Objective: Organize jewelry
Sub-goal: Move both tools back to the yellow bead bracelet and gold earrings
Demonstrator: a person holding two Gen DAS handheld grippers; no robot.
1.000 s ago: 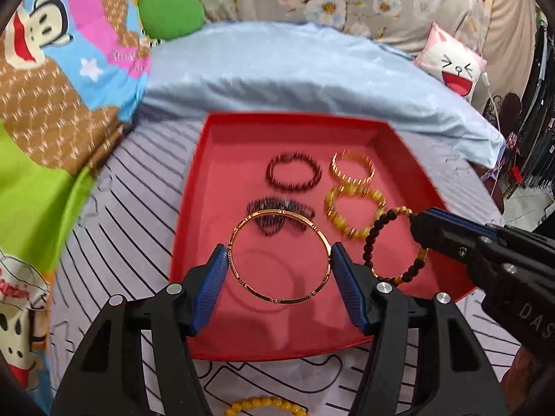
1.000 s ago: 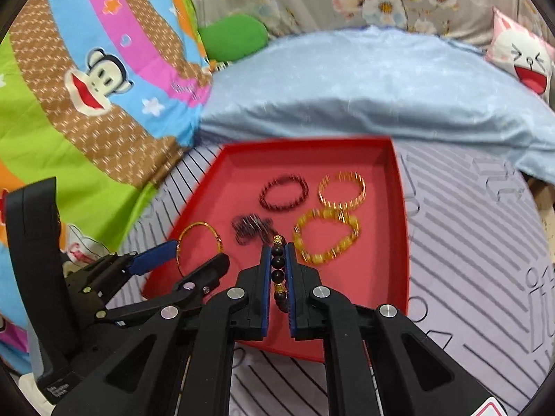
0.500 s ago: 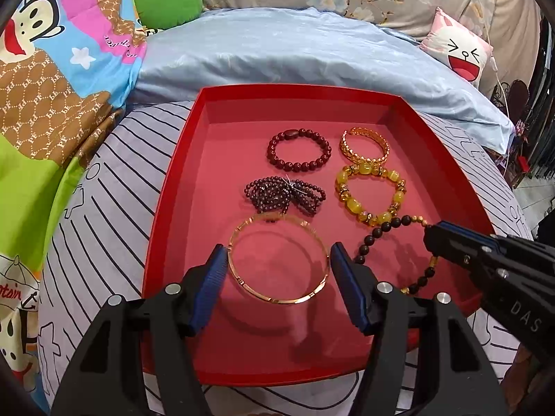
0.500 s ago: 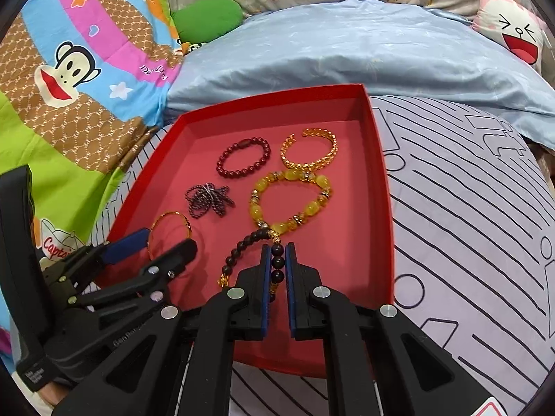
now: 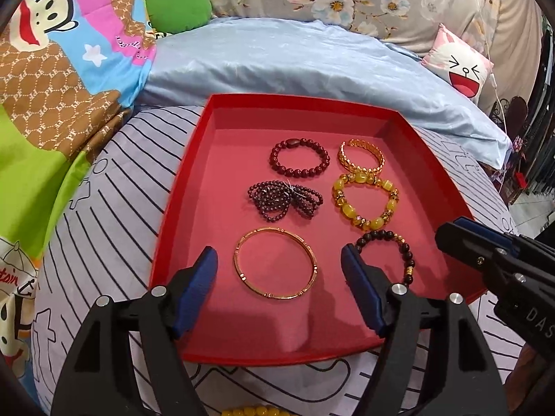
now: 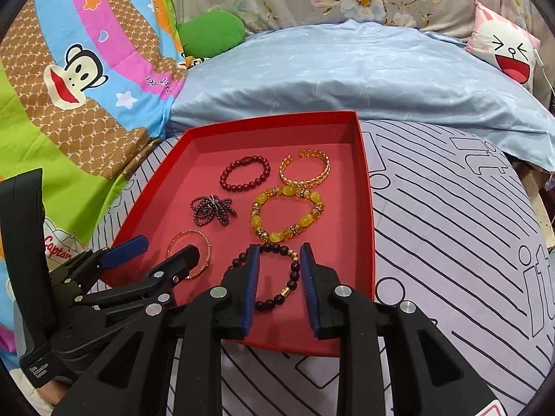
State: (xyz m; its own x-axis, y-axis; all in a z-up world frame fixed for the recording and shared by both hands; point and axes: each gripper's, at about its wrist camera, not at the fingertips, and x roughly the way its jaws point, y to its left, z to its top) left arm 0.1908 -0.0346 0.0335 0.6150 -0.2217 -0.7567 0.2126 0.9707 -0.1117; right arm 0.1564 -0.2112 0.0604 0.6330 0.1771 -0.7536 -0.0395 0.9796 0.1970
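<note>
Six bracelets lie in a tray (image 5: pixel 180 187) on a bed, in two columns. Left column, far to near: round-bead bracelet (image 5: pixel 300 157), tangled bead strand (image 5: pixel 284 199), thin bangle (image 5: pixel 275 263). Right column: open cuff (image 5: pixel 360 156), large-bead bracelet (image 5: pixel 364 201), small-bead bracelet (image 5: pixel 399 249). A pillow (image 5: pixel 312 66) lies behind the tray; another beaded bracelet (image 5: pixel 249 410) lies before it.

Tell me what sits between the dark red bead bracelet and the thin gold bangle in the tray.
The bundled dark bead strand lies between the dark red bead bracelet and the thin gold bangle, apart from both; the left wrist view shows it best.
</note>
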